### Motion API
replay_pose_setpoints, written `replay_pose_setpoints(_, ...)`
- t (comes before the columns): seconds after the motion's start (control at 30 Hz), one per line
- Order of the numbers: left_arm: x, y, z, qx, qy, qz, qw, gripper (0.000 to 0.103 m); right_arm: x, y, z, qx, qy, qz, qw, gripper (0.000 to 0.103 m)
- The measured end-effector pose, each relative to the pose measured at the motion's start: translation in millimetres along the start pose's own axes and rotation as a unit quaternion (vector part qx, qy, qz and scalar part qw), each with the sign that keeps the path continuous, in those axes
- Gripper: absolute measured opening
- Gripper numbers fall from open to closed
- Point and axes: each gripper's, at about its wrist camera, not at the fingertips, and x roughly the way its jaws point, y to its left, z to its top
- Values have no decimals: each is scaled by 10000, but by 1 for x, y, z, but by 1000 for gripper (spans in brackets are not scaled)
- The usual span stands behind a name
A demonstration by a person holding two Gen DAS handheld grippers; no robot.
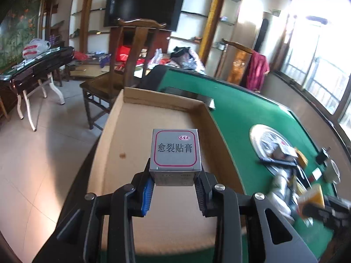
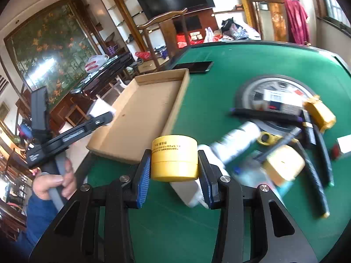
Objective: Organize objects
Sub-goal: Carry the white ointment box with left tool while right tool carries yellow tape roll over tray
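I note the green felt table (image 2: pixel 219 65), broad and matte, with a shallow cardboard tray (image 1: pixel 136 131) lying at its left edge, long axis running away from my cameras, its brown floor flat and bare of goods. To the right a blurred heap of clutter (image 2: pixel 285 131) lies on the felt. My left gripper (image 1: pixel 174 189) is clamped on a small grey box (image 1: pixel 175 153), a squarish carton with a red-bordered printed face turned up toward the camera, held above the tray floor. My right gripper (image 2: pixel 174 175) is clenched on a yellow jar (image 2: pixel 174 157), a squat smooth cylinder standing upright, axis vertical, printed band facing me, held over the felt just beside the tray's near corner.
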Motion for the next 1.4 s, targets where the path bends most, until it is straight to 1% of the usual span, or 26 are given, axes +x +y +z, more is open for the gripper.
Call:
replay_pose_setpoints(0.07,10,3,10,-5,-24,-14,10000,33,12,7,5,22,45,47,10000,40)
replay_pose_setpoints(0.13,25,5,15,15,146,37,9999,33,17,12,8,49,70,37,10000,40)
replay_pose_setpoints(0.2,36,7,14,1,278,123,9995,33,19,15,8,45,107,29,9999,40)
replay_pose_setpoints(0.3,42,6,5,125,405,268,9987,33,21,17,9,16,153,-25,9999,40)
replay_pose_setpoints(0.47,37,6,-4,206,418,394,9981,33,22,19,9,-25,196,-56,9998,40)
replay_pose_setpoints(0.6,29,-3,-15,411,587,374,9967,33,26,21,6,4,259,16,9997,40)
replay_pose_setpoints(0.67,21,-7,-27,457,712,225,9962,33,26,23,5,-21,288,41,9996,40)
replay_pose_setpoints(0.73,14,-11,-44,523,809,167,9952,33,27,26,3,-48,325,58,9994,40)
replay_pose_setpoints(0.8,9,-12,-52,509,911,-9,9945,33,27,30,1,-90,383,109,9992,40)
replay_pose_setpoints(0.87,0,-9,-51,374,894,-138,9952,33,30,34,-1,-123,430,133,9989,40)
replay_pose_setpoints(0.93,-7,-5,-41,288,858,-252,9956,33,34,40,0,-160,494,159,9985,40)
replay_pose_setpoints(1.0,-13,-1,-30,254,825,-230,9960,33,38,44,3,-163,564,180,9981,40)
replay_pose_setpoints(1.1,-8,6,-9,228,816,-49,9964,33,45,56,18,-188,654,239,9974,40)
replay_pose_setpoints(1.2,12,19,8,50,1036,73,9946,33,59,67,44,-128,709,300,9970,40)
replay_pose_setpoints(1.27,29,21,13,63,1181,109,9929,33,74,73,63,-17,764,358,9964,40)
replay_pose_setpoints(1.3,35,23,15,-7,1214,114,9925,33,85,76,73,26,815,387,9959,40)
replay_pose_setpoints(1.4,50,28,17,-144,1271,48,9918,33,123,78,98,255,940,303,9948,40)
